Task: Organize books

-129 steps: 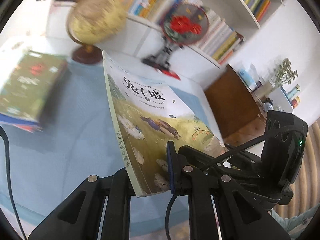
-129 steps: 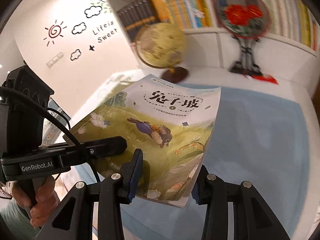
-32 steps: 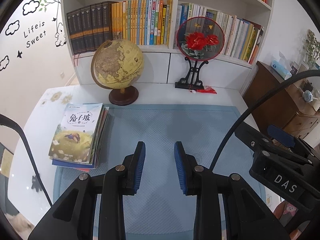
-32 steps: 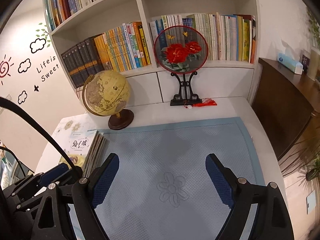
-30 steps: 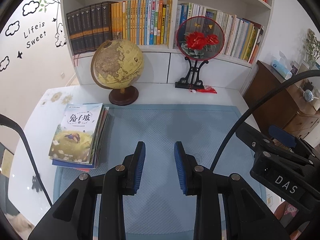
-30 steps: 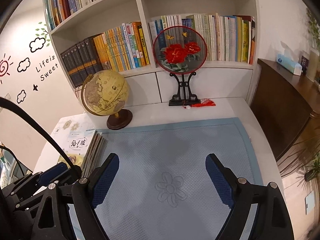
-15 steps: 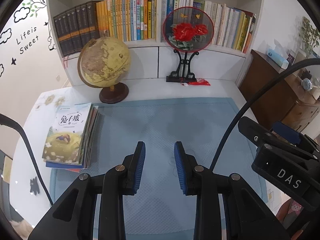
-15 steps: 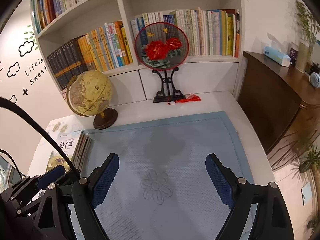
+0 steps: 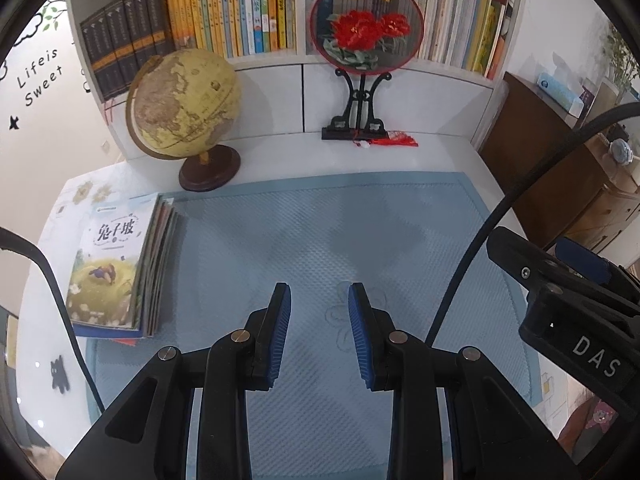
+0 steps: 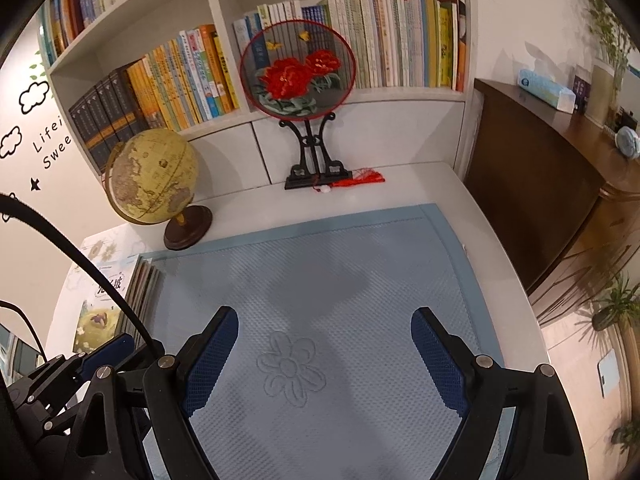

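Note:
A stack of thin books (image 9: 120, 268) lies at the left edge of the blue mat (image 9: 328, 224), with a green picture book with a rabbit cover on top. The stack also shows in the right wrist view (image 10: 116, 300), partly behind a cable. My left gripper (image 9: 319, 308) is open with a narrow gap, empty, above the mat to the right of the stack. My right gripper (image 10: 322, 344) is wide open and empty over the mat's embossed flower (image 10: 290, 366).
A globe (image 9: 184, 108) stands behind the stack. A round red-flower fan on a black stand (image 9: 366, 40) is at the back centre. Shelves of upright books (image 9: 240, 12) line the wall. A dark wooden cabinet (image 10: 552, 184) stands to the right.
About four seconds ago both grippers held the rabbit book; it now lies on top of the stack. Both grippers are empty and have drawn back slightly over the last second.

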Motion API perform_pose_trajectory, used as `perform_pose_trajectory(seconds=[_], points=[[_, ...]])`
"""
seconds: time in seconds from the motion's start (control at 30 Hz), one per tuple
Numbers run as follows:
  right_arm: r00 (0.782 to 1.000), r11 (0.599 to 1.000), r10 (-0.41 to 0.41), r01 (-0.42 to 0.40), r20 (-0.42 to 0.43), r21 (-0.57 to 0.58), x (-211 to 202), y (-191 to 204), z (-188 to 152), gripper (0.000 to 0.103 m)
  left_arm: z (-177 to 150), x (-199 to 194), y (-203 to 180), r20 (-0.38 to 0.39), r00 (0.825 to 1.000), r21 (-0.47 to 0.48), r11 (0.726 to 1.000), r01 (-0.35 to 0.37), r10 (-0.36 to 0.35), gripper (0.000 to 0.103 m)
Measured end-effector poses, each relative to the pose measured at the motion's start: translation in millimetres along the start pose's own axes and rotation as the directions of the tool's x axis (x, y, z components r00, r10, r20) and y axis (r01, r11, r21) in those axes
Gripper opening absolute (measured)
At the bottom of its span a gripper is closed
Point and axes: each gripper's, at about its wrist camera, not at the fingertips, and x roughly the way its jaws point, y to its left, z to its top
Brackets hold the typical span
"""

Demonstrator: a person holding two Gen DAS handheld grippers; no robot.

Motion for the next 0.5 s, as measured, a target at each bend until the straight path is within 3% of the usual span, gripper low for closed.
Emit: perform_pose_trajectory(seconds=[0.5], points=[[0.999, 1.000, -0.003, 0.003, -0.045, -0.003, 40, -8, 8, 0.087, 10, 52, 3, -0.096, 0.995, -0.009, 1.000, -0.002, 0.001, 0.027]])
